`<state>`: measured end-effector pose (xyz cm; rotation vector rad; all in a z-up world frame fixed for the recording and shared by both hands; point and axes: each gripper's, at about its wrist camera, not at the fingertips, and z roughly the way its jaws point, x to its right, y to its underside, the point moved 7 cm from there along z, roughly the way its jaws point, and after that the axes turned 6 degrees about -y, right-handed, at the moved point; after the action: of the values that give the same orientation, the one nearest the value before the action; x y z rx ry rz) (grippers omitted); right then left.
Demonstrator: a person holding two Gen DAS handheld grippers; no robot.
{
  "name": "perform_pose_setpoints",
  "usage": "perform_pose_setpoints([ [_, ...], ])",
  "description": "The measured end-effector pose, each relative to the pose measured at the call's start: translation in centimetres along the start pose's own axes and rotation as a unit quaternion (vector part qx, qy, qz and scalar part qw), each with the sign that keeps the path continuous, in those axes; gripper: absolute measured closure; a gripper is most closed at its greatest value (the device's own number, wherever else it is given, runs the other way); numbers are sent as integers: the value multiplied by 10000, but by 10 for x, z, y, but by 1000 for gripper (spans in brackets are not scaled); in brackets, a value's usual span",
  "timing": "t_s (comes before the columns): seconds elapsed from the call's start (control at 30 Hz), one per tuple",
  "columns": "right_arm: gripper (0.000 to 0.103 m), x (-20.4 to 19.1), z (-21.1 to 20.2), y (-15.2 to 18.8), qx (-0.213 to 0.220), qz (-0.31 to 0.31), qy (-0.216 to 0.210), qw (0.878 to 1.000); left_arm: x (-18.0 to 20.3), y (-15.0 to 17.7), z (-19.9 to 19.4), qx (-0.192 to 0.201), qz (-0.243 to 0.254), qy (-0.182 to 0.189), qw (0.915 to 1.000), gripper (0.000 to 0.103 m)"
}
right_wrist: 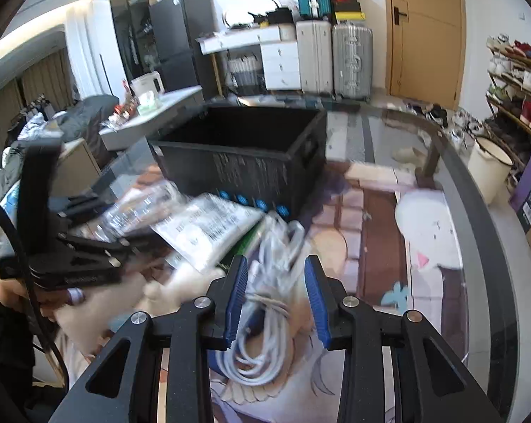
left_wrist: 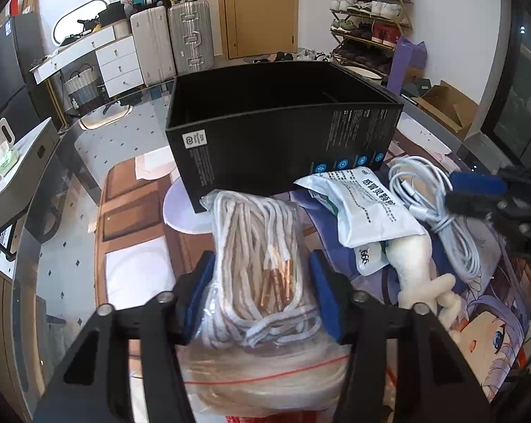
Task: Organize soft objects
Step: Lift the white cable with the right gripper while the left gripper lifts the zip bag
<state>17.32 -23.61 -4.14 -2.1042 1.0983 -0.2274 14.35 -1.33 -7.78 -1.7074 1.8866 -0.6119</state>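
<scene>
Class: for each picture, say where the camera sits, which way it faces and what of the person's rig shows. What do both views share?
Left wrist: on the left gripper, facing the black box; jaws around the bag of laces; right gripper at right.
Right wrist: on the right gripper, over the white cable; left gripper at left.
Shared: box, cable, white pouch.

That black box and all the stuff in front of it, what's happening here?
A person with two hand-held grippers is sorting soft things. The left gripper has its fingers around a clear bag of striped laces. The right gripper is open over a coiled white cable. The black box looks empty.
</scene>
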Motion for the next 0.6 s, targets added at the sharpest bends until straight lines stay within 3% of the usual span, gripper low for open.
perform_pose_setpoints([
  [0.1,69,3,8,6,-62,171,-178,9997,-3,-1,-3,72,-71,45,9999,64],
  [0.3,68,-6,30,18,-468,15,-148,9988,-8,-4,-14,261,-254,116,9993,68],
  [0.6,74,-7,18,11,-197,-142,-24,9997,-15,-16,-42,676,-428,200,9966,68],
])
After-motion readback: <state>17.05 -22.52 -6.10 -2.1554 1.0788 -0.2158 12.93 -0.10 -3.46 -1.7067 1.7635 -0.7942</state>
